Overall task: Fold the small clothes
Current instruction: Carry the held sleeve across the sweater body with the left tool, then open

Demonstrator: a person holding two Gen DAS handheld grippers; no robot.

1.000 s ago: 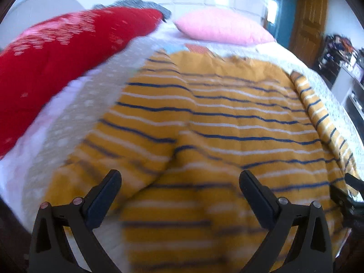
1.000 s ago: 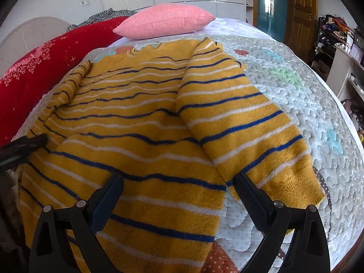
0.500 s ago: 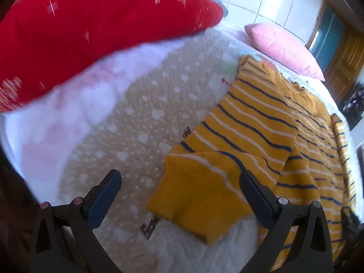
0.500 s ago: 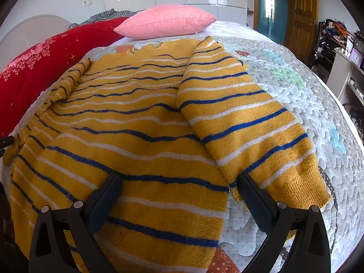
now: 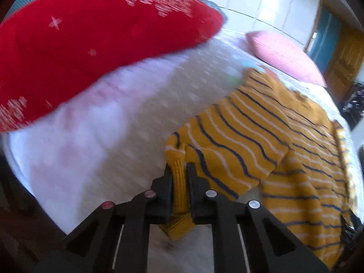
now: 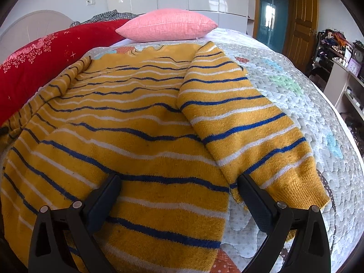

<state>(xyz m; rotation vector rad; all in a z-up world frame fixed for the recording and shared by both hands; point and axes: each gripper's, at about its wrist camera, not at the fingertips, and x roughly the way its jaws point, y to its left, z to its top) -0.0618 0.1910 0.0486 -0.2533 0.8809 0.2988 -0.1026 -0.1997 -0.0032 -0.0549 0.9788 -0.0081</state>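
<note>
A mustard-yellow sweater with blue and white stripes [image 6: 141,122] lies spread on the bed, also seen in the left wrist view [image 5: 284,141]. My left gripper [image 5: 179,170] is shut on the ribbed cuff of the left sleeve [image 5: 178,177], and the sleeve rises off the quilt. The right sleeve [image 6: 238,122] lies flat, angled down to the right of the body. My right gripper [image 6: 179,186] is open and empty, low over the sweater's lower hem, its jaws wide apart.
A red quilted blanket [image 5: 86,36] lies along the left side of the bed, with a pink pillow [image 6: 168,25] at the head. The pale patterned quilt [image 6: 295,95] shows to the right. Shelves with clutter [image 6: 341,68] stand at the far right.
My left gripper swung left over the sleeve end and shut on its cuff, lifting it. My right gripper stayed open and hardly moved.
</note>
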